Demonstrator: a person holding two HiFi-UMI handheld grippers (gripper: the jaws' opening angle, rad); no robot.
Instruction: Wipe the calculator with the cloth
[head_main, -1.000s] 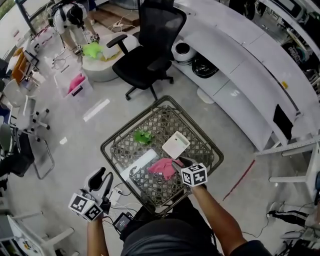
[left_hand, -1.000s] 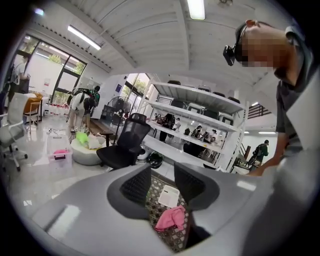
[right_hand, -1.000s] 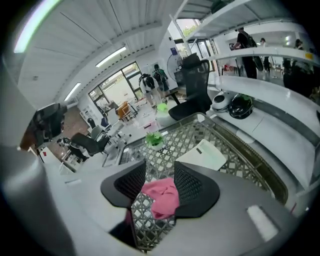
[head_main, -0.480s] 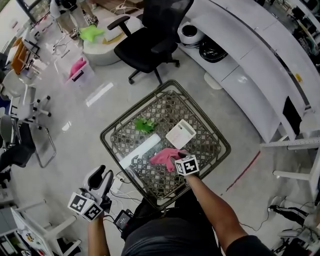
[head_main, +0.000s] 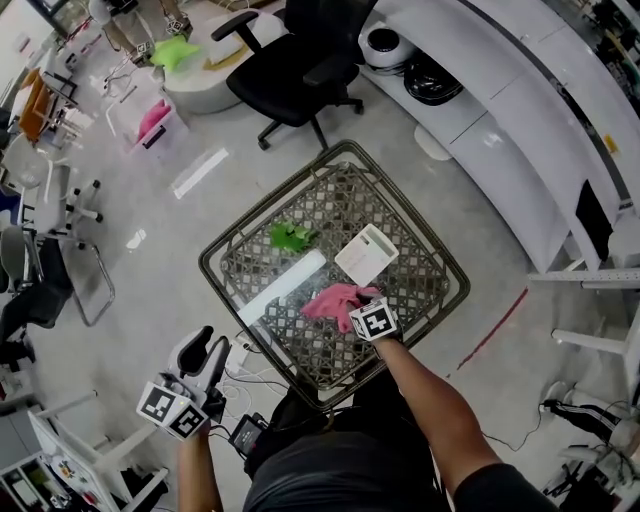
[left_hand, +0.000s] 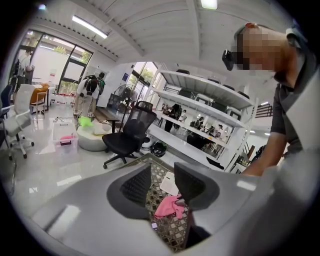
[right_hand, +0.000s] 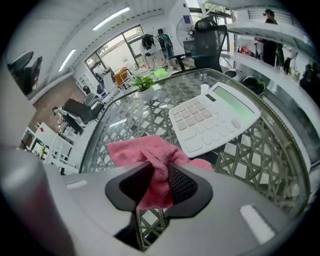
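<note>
Right gripper (right_hand: 159, 171) is down at the tabletop (head_main: 213, 283) and its jaws are closing, with the pink cloth (right_hand: 142, 150) bunched up between them. As far as I can see in the right gripper view, the pads are already pressing on the fold. The rest of the cloth spills forward out of the jaws and lies flat on the glass.

Just past the cloth sits the white calculator (right_hand: 212, 120), flat and keys up, with its near edge right beside the cloth. I can't tell if they actually touch. From the head view the calculator is about mid-table, a bit to the right, and the cloth is on its near side.

Further back on the glass, well apart from both, there's a small green plant (head_main: 291, 236).

Left gripper (left_hand: 162, 186) is held off to the left, out over the floor and short of the table edge. Its jaws are spread apart with nothing between them. You just see the table and the cloth far off through the gap.

A black office chair (head_main: 295, 75) stands beyond the table.
</note>
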